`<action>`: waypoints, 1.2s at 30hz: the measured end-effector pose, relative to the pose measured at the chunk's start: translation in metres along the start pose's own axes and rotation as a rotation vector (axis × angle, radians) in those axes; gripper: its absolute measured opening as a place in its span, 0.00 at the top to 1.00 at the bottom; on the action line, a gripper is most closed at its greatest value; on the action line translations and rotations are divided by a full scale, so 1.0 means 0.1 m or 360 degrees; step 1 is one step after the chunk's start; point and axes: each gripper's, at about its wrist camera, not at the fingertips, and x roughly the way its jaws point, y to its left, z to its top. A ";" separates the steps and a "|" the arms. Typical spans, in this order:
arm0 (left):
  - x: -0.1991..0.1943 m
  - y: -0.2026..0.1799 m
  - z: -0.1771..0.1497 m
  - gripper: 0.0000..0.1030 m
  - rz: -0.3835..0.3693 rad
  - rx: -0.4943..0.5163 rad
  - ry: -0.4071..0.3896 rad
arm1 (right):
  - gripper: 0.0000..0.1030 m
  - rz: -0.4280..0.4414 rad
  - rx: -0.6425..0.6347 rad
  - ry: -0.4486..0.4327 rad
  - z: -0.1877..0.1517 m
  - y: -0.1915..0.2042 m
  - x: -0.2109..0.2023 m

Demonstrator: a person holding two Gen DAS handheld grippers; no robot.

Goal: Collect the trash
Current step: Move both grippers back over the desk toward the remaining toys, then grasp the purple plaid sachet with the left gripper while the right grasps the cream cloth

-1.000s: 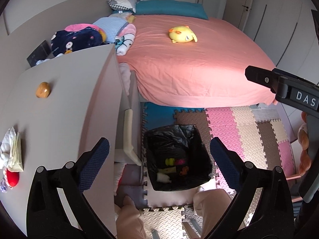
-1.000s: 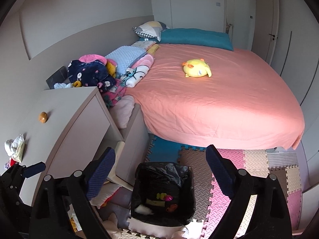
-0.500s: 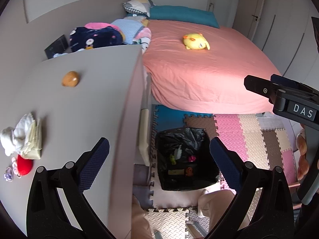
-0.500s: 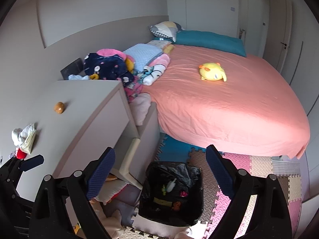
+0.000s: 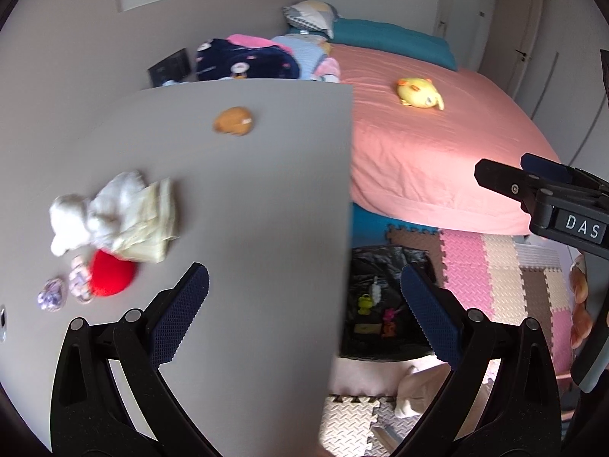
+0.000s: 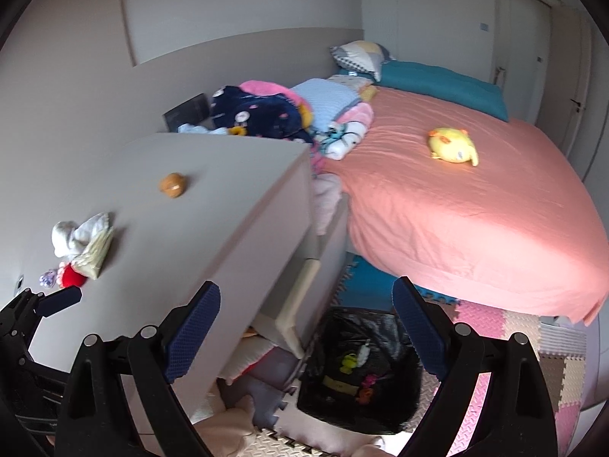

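Observation:
On the grey dresser top (image 5: 247,198) lie a crumpled white tissue with a pale yellow cloth (image 5: 118,213), a red round object (image 5: 110,278), small purple wrappers (image 5: 53,293) and a brown lump (image 5: 233,121). My left gripper (image 5: 304,304) hangs open above the dresser's near right edge, nothing between its fingers. The black-lined trash bin (image 6: 361,365) stands on the floor beside the dresser, with small colourful bits inside. My right gripper (image 6: 304,335) is open above the bin and dresser corner. The same tissue pile (image 6: 82,240) shows at its left.
A bed with a salmon sheet (image 6: 456,198) and a yellow plush toy (image 6: 453,146) fills the right. Blankets and clothes (image 6: 266,110) pile by the headboard. Foam puzzle mats (image 5: 506,274) cover the floor. A person's legs (image 5: 380,377) show near the bin.
Both cameras rose and swung left over the last second. The dresser top and its litter now fill the left wrist view; the bin slid toward the lower right. Both grippers stayed open.

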 end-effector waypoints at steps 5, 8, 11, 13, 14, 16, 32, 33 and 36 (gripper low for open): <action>-0.09 0.32 -0.12 0.05 0.0063 -0.0073 -0.0002 | 0.11 0.0059 -0.0080 0.0023 0.00 0.35 0.09; -0.13 0.48 -0.18 0.05 0.0087 -0.0115 -0.0003 | 0.11 0.0085 -0.0113 0.0032 0.00 0.53 0.13; -0.17 0.61 -0.23 0.05 0.0115 -0.0138 -0.0012 | 0.11 0.0107 -0.0139 0.0034 0.01 0.68 0.17; -0.20 0.70 -0.27 0.05 0.0131 -0.0158 -0.0016 | 0.11 0.0124 -0.0154 0.0035 0.01 0.79 0.19; -0.22 0.76 -0.28 0.05 0.0143 -0.0171 -0.0018 | 0.11 0.0131 -0.0161 0.0035 0.01 0.84 0.20; -0.25 0.88 -0.31 0.05 0.0164 -0.0204 -0.0022 | 0.11 0.0149 -0.0177 0.0039 0.01 0.93 0.22; -0.43 1.60 -0.49 0.05 0.0289 -0.0327 -0.0042 | 0.11 0.0302 -0.0336 0.0107 0.03 1.78 0.46; -0.43 1.63 -0.49 0.05 0.0294 -0.0334 -0.0043 | 0.11 0.0308 -0.0341 0.0109 0.04 1.81 0.47; -0.46 1.75 -0.51 0.05 0.0321 -0.0348 -0.0050 | 0.11 0.0323 -0.0359 0.0113 0.07 1.93 0.51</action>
